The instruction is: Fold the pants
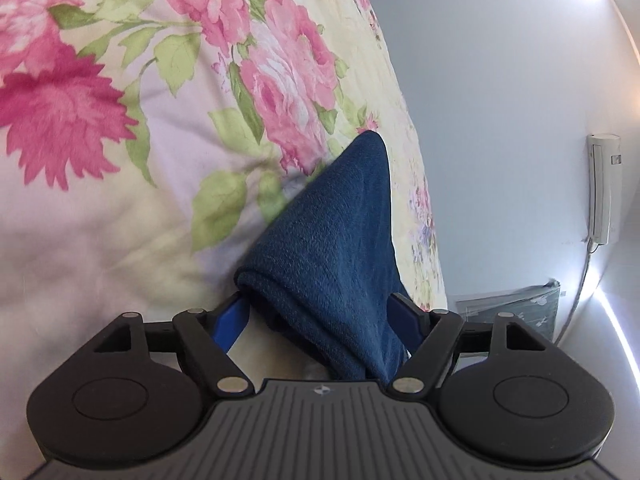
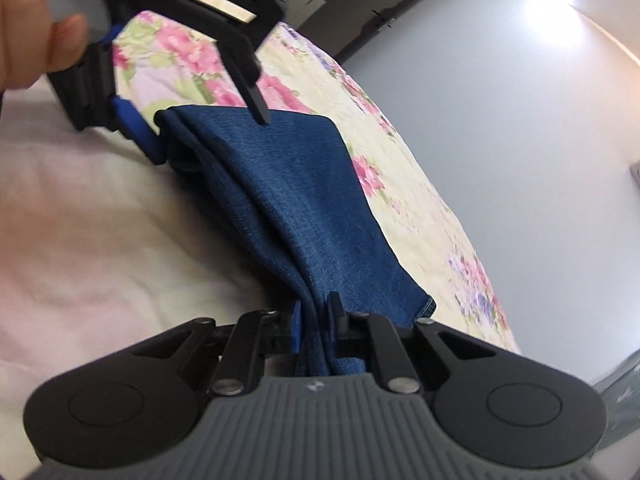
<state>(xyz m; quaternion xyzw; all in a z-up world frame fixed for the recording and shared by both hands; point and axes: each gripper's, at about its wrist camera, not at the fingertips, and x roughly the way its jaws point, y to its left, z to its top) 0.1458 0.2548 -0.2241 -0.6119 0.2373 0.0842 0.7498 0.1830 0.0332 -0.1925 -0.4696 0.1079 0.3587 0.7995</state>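
Observation:
The blue denim pants point(image 2: 304, 208) hang folded between my two grippers above the flowered bedspread point(image 2: 192, 60). My right gripper point(image 2: 314, 320) is shut on one end of the pants, its blue pads pinching the bunched cloth. My left gripper point(image 2: 160, 136) shows at the upper left of the right wrist view, holding the other end. In the left wrist view the pants point(image 1: 332, 248) fill the gap of the left gripper point(image 1: 324, 312), whose jaws stand fairly wide around the thick folded cloth.
The bedspread point(image 1: 140, 100) covers the bed, with its edge at the right and grey floor point(image 1: 500, 120) beyond. A white wall device with a cord point(image 1: 604, 188) and a dark box point(image 1: 516, 308) stand by the wall. A hand point(image 2: 36, 28) holds the left gripper.

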